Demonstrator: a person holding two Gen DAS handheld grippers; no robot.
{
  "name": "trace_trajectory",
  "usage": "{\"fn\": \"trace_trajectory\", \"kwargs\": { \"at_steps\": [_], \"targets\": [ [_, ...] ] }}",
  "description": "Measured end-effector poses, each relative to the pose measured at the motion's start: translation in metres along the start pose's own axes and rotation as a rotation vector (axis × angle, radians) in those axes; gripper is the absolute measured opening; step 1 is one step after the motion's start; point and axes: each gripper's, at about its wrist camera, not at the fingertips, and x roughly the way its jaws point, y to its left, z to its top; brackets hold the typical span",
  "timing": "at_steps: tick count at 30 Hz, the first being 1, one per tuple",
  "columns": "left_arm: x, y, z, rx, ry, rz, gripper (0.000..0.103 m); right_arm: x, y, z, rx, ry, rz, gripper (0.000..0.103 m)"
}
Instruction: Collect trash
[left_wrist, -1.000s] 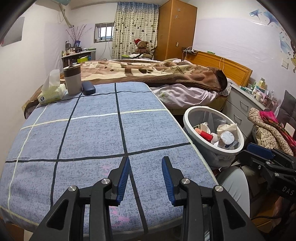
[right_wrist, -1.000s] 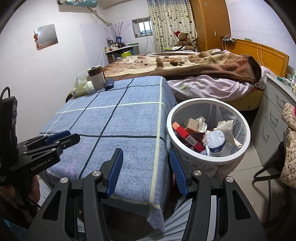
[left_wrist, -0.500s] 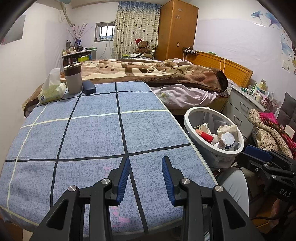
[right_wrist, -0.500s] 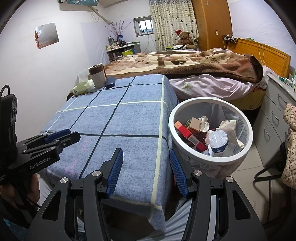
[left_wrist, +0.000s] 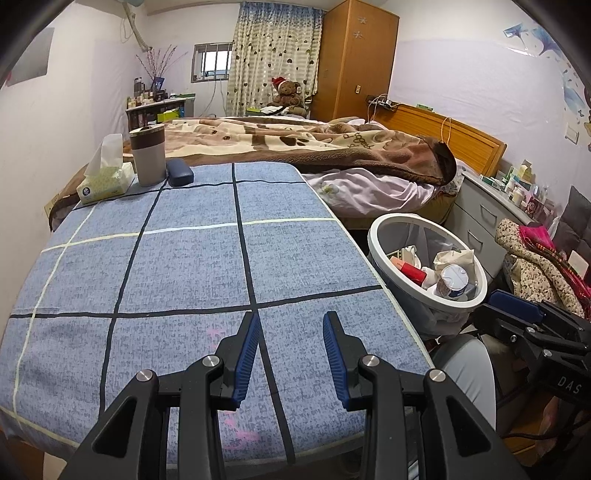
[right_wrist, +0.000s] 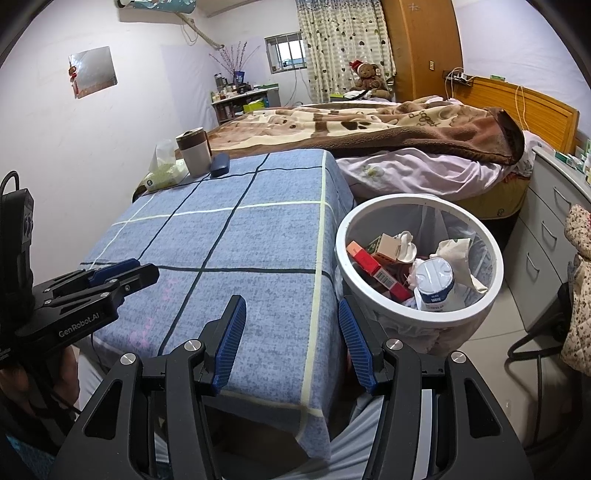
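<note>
A white round trash bin (left_wrist: 384, 229) (right_wrist: 495, 273) stands on the floor right of the table. It holds a red box (right_wrist: 367, 264), a white cup (right_wrist: 434, 282), crumpled paper (right_wrist: 456, 253) and other scraps. My left gripper (left_wrist: 291, 325) is open and empty over the near edge of the blue checked tablecloth (left_wrist: 184, 258). My right gripper (right_wrist: 290, 310) is open and empty over the table's near right corner, just left of the bin. Each gripper shows at the edge of the other's view.
At the table's far left stand a tissue box (left_wrist: 105, 177), a grey-brown tumbler (left_wrist: 147, 155) and a dark blue case (left_wrist: 179, 173). A bed with a brown blanket (left_wrist: 314, 144) lies behind. A grey drawer unit (right_wrist: 546, 243) and a heap of clothes (left_wrist: 535, 269) are at the right.
Both cameras have drifted slightly back and up; the bin sits a little further off in both views. Both grippers stay open and empty.
</note>
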Motion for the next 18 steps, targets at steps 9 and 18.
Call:
{"fn": "trace_trajectory", "kwargs": {
  "at_steps": [9, 18],
  "targets": [
    [0.0, 0.0007, -0.0002, -0.002, 0.0, 0.002, 0.036, -0.0005, -0.0007, 0.0002, -0.001, 0.004, 0.0, 0.054],
    [-0.0003, 0.003, -0.0013, -0.007, 0.0, 0.008, 0.036, -0.0002, 0.0, 0.0003, 0.0, 0.006, 0.001, 0.054]
  ]
}}
